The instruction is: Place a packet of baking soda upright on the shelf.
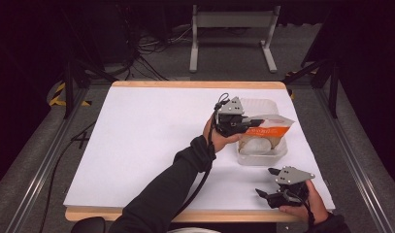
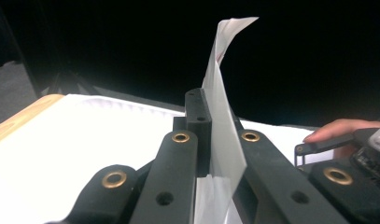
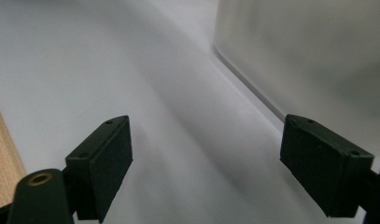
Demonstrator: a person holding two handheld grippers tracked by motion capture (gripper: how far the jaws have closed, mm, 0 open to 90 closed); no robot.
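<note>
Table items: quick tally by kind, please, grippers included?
Grippers: 2, left gripper and right gripper
Clear plastic container: 1
Bag with orange label: 1
Total: 4

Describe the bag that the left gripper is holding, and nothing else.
The bag is a thin, clear plastic pouch with an orange printed band and a pale, crinkled top edge. It looks soft and flimsy. It lies tilted over the translucent plastic container, above the pale rounded contents. The left gripper is shut on its edge, the film pinched upright between the fingers.
</note>
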